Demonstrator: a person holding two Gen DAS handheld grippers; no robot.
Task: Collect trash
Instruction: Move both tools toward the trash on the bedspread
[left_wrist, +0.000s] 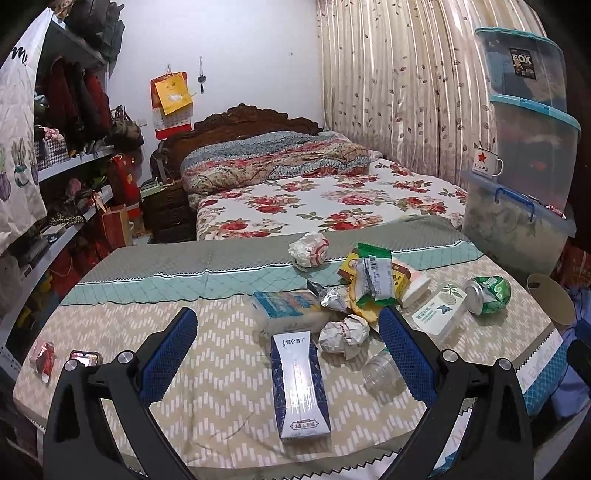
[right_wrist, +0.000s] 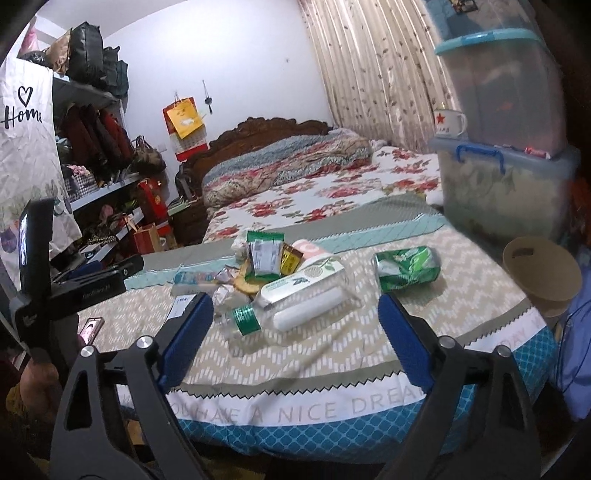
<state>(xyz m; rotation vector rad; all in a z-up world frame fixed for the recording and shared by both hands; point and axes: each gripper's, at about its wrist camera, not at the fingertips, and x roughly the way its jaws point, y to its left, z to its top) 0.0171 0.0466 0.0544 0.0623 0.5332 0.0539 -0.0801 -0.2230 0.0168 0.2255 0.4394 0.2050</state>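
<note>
Trash lies on a cloth-covered table (left_wrist: 207, 369). A blue-and-white carton (left_wrist: 299, 384) lies between the open jaws of my left gripper (left_wrist: 288, 332), which holds nothing. Beyond it are crumpled paper balls (left_wrist: 343, 334), a pile of snack wrappers (left_wrist: 373, 280), a clear plastic bottle (left_wrist: 436, 314) and a crushed green can (left_wrist: 487, 295). My right gripper (right_wrist: 295, 317) is open and empty, its jaws astride the clear bottle (right_wrist: 295, 299) with a green cap. The green can (right_wrist: 408, 267) lies to the right. A brown paper bin (right_wrist: 543, 273) stands at the table's right edge.
A phone (left_wrist: 85, 357) and a small red packet (left_wrist: 42, 358) lie at the table's left. Stacked clear storage boxes (left_wrist: 524, 166) with an enamel mug (left_wrist: 487, 160) stand at the right. A bed (left_wrist: 314, 195) is behind; shelves (left_wrist: 66, 166) fill the left wall.
</note>
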